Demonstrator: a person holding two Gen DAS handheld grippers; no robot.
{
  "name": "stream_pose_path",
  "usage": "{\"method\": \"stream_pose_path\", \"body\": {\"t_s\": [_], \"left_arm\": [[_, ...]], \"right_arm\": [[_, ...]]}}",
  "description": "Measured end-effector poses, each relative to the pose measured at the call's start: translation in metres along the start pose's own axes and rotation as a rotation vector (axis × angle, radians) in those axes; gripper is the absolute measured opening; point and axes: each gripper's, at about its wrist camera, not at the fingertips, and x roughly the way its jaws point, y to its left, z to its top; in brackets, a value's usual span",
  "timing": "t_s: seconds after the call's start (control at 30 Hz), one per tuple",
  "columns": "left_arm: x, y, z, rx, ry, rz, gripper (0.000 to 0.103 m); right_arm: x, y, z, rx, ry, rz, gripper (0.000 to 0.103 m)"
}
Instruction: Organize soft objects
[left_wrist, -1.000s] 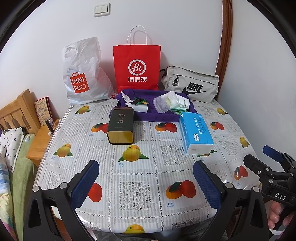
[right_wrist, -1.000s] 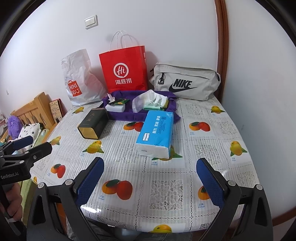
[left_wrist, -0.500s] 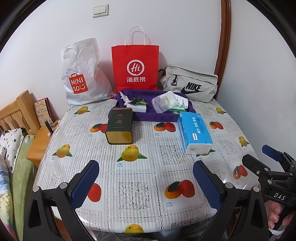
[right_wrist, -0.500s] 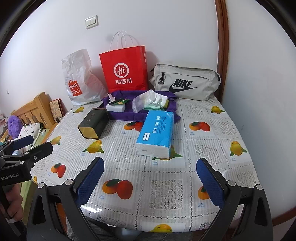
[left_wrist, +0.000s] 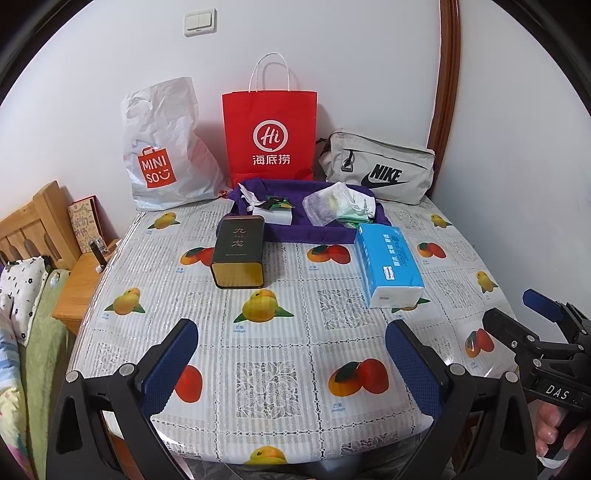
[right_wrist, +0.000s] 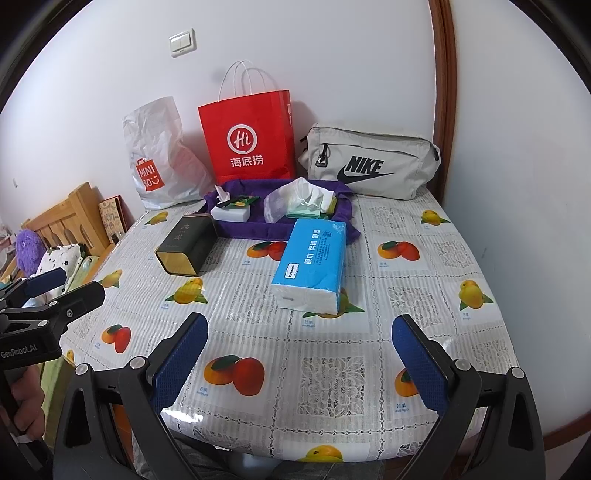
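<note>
With both claws spread wide and empty, the blue tissue pack, lying ahead of the right claw beside the purple tray, should be squeezed gently across its width.

wall: white plastic bag | red paper bag | grey pouch | left: wooden headboard
</note>
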Motion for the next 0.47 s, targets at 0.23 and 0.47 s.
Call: {"method": "stream_pose_path", "body": {"t_s": [0.23,0.47], "left_arm": [[-0.0005,0.0003,-0.0001,0.000,0.000,0.003,0.102],[-0.0017,0.0014,0.0004,0.002,-0.005,0.004,0.102]], "right_arm": [[0.0006,0.0005,-0.0005,0.000,-0.001,0.000,0.099],[0.0007,0.0000,-0.0006,-0.003,0.002,0.000,0.099]]}}
